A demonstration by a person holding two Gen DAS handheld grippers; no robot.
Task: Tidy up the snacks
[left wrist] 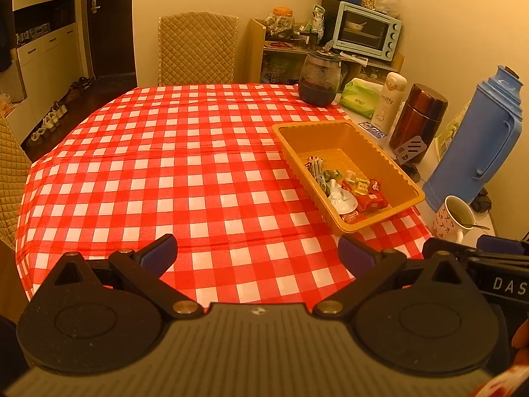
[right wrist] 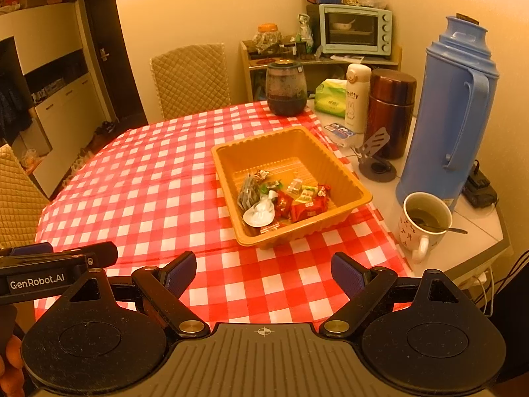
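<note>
An orange plastic tray [left wrist: 334, 132] [right wrist: 231, 155] stands on the right side of the red-and-white checked tablecloth [left wrist: 165, 165] [right wrist: 148, 182]. Several wrapped snacks [left wrist: 363, 192] [right wrist: 297, 201] lie in its near end, red, green and white packets. My left gripper [left wrist: 258, 254] is open and empty, above the cloth near the front edge, left of the tray. My right gripper [right wrist: 263, 273] is open and empty, in front of the tray. Each gripper's body shows at the other view's edge, the right one [left wrist: 496, 264] and the left one [right wrist: 49, 271].
Right of the tray stand a mug with a spoon [right wrist: 423, 221], a blue thermos jug [right wrist: 456, 106], a brown flask [right wrist: 391, 109], a white bottle [right wrist: 356, 96] and a tissue pack [right wrist: 330, 97]. A dark jar [right wrist: 286, 87] is behind the tray. Quilted chairs [left wrist: 198, 49] surround the table.
</note>
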